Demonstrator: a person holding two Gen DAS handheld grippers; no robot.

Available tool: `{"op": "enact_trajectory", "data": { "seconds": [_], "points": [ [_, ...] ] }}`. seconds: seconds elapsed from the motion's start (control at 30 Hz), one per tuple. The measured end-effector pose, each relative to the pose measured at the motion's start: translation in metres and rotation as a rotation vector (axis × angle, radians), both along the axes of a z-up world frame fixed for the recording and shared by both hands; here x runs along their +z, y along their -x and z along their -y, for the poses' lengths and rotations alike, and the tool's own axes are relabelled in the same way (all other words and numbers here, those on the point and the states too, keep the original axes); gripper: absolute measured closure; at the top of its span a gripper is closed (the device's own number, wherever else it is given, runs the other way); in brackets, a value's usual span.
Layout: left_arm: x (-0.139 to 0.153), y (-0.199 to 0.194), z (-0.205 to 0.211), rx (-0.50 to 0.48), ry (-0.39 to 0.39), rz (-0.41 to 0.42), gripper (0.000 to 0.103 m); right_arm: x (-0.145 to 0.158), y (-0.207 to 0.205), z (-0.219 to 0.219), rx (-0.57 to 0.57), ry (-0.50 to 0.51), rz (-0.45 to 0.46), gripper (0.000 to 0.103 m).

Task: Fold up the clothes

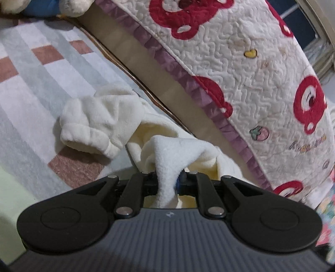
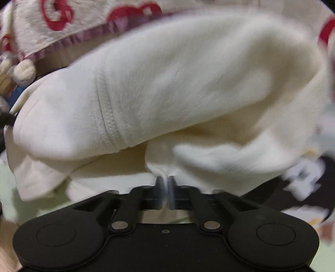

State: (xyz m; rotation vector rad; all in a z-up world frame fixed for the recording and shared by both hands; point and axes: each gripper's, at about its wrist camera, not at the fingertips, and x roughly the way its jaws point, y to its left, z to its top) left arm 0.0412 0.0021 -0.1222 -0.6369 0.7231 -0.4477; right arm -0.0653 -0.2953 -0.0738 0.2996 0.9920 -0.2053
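A cream fleece garment point(image 1: 100, 121) lies bunched on a striped rug, beside a bed. My left gripper point(image 1: 167, 180) is shut on a fold of this garment, and the cloth drapes over and between its fingers. In the right wrist view the same cream garment point(image 2: 178, 83) fills most of the frame, lifted and blurred. My right gripper point(image 2: 166, 184) is shut on its lower edge, with the fingers pressed close together on the cloth.
A quilted bedspread point(image 1: 240, 62) with red bear prints and a purple frill hangs over the bed side on the right. The grey, white and brown rug point(image 1: 31, 83) spreads to the left. A plush toy point(image 1: 41, 8) sits at the far top left.
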Motion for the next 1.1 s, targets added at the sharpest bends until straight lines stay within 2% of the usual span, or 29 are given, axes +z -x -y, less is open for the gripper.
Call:
{"op": "enact_trajectory", "data": {
  "seconds": [0.1, 0.2, 0.27, 0.3, 0.33, 0.37, 0.43, 0.47, 0.5, 0.53, 0.57, 0.6, 0.63, 0.7, 0.87, 0.9, 0.93, 1.0, 1.03, 1.1],
  "points": [
    [0.004, 0.003, 0.005, -0.025, -0.020, 0.016, 0.093, 0.030, 0.037, 0.027, -0.070, 0.020, 0.087, 0.100],
    [0.009, 0.007, 0.009, -0.074, -0.016, 0.010, 0.086, 0.059, 0.069, 0.048, -0.124, 0.082, 0.135, 0.100],
    [0.017, 0.013, 0.013, -0.153, -0.033, -0.007, 0.078, 0.078, 0.098, 0.061, -0.147, 0.138, 0.164, 0.100],
    [0.024, 0.018, 0.016, -0.211, -0.051, -0.014, 0.068, 0.088, 0.115, 0.067, -0.155, 0.174, 0.177, 0.100],
    [0.030, 0.024, 0.018, -0.256, -0.082, -0.017, 0.060, 0.091, 0.124, 0.071, -0.157, 0.174, 0.198, 0.100],
    [0.038, 0.031, 0.020, -0.290, -0.127, -0.025, 0.058, 0.095, 0.132, 0.075, -0.159, 0.172, 0.219, 0.100],
    [0.054, 0.045, 0.023, -0.342, -0.189, -0.027, 0.053, 0.092, 0.146, 0.100, -0.178, -0.017, 0.281, 0.099],
    [0.063, 0.053, 0.025, -0.371, -0.202, -0.012, 0.053, 0.084, 0.152, 0.110, -0.203, -0.136, 0.308, 0.099],
    [0.071, 0.061, 0.027, -0.400, -0.211, 0.005, 0.052, 0.079, 0.157, 0.118, -0.224, -0.209, 0.323, 0.099],
    [0.076, 0.068, 0.030, -0.433, -0.214, 0.017, 0.047, 0.075, 0.158, 0.120, -0.225, -0.206, 0.323, 0.099],
    [0.080, 0.074, 0.033, -0.466, -0.214, 0.029, 0.044, 0.072, 0.159, 0.119, -0.221, -0.156, 0.314, 0.099],
    [0.081, 0.080, 0.040, -0.499, -0.236, 0.032, 0.038, 0.069, 0.159, 0.118, -0.217, -0.108, 0.305, 0.099],
    [0.082, 0.086, 0.047, -0.531, -0.262, 0.034, 0.031, 0.066, 0.162, 0.118, -0.218, -0.102, 0.306, 0.099],
    [0.076, 0.094, 0.060, -0.558, -0.354, 0.031, 0.024, 0.061, 0.166, 0.120, -0.220, -0.097, 0.313, 0.099],
    [0.061, 0.112, 0.091, -0.613, -0.592, 0.024, 0.024, 0.056, 0.200, 0.116, -0.268, -0.099, 0.358, 0.100],
    [0.057, 0.116, 0.097, -0.624, -0.640, 0.022, 0.023, 0.057, 0.207, 0.119, -0.290, -0.143, 0.389, 0.099],
    [0.054, 0.120, 0.103, -0.634, -0.688, 0.021, 0.017, 0.058, 0.213, 0.123, -0.313, -0.187, 0.420, 0.100],
    [0.052, 0.117, 0.101, -0.615, -0.680, -0.007, 0.015, 0.060, 0.224, 0.125, -0.351, -0.252, 0.479, 0.100],
    [0.051, 0.116, 0.100, -0.604, -0.671, -0.022, 0.013, 0.063, 0.225, 0.126, -0.342, -0.250, 0.491, 0.100],
    [0.041, 0.109, 0.102, -0.582, -0.720, -0.045, 0.010, 0.064, 0.225, 0.127, -0.319, -0.211, 0.503, 0.099]
  ]
}}
